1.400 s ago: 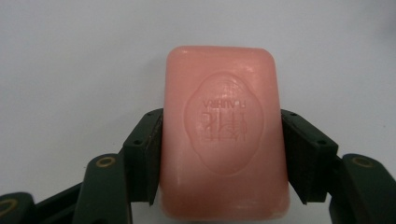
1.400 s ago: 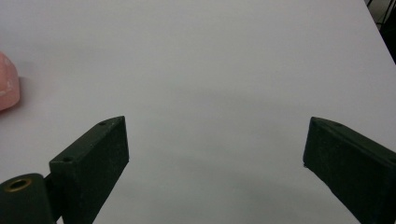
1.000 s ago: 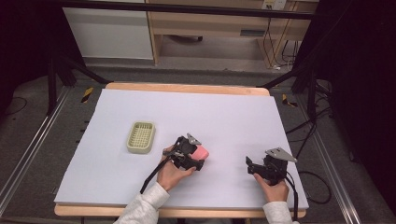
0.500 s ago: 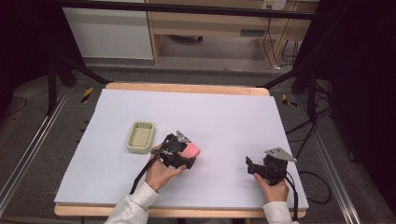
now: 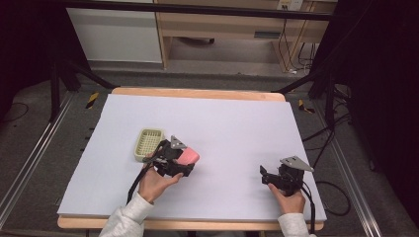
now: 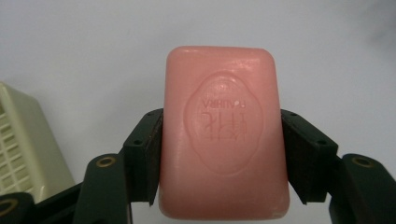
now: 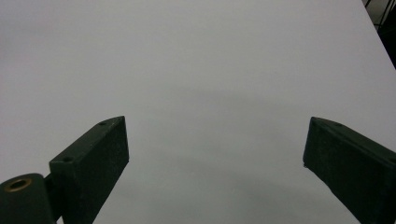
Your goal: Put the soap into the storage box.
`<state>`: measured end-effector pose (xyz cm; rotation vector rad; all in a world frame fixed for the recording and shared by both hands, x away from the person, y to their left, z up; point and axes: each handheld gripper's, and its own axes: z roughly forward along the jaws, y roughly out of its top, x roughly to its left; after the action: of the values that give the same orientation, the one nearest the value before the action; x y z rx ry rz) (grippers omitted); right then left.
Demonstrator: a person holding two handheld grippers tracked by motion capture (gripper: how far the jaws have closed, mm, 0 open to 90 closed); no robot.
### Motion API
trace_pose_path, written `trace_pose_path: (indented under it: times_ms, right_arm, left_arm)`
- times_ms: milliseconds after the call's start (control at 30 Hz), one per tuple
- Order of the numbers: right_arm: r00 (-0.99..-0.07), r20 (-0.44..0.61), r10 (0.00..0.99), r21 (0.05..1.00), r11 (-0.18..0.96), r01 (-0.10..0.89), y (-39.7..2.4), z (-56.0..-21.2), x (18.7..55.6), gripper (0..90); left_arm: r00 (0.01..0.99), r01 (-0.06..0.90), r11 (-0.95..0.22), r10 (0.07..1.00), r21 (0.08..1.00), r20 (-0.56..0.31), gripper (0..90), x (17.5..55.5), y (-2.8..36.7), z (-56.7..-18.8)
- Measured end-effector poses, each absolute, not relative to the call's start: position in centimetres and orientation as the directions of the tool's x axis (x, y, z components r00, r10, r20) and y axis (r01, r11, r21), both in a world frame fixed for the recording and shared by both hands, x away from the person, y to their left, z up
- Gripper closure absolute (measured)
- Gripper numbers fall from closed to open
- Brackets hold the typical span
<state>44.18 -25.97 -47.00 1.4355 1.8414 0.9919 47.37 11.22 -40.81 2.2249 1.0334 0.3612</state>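
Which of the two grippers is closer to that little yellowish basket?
Left. The left gripper, clamping a pink soap bar, is just right of the basket. The right gripper sits open, far off toward the table's right edge.

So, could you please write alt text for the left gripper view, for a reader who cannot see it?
A pink bar of soap with an embossed oval stamp is clamped by its two long sides in the left tool, above a pale grey table surface. The corner of a cream slotted soap dish shows at the left edge.
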Motion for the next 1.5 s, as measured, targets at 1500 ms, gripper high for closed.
trace_pose_path:
  times_ms: [1500]
  right_arm:
    - [-0.241,-0.008,0.971,0.840,0.137,0.525,-25.9,-47.0,44.2,7.1]
  left_arm:
    - [0.515,0.612,-0.344,0.857,0.712,-0.028,37.2,48.9,18.4,-38.3]
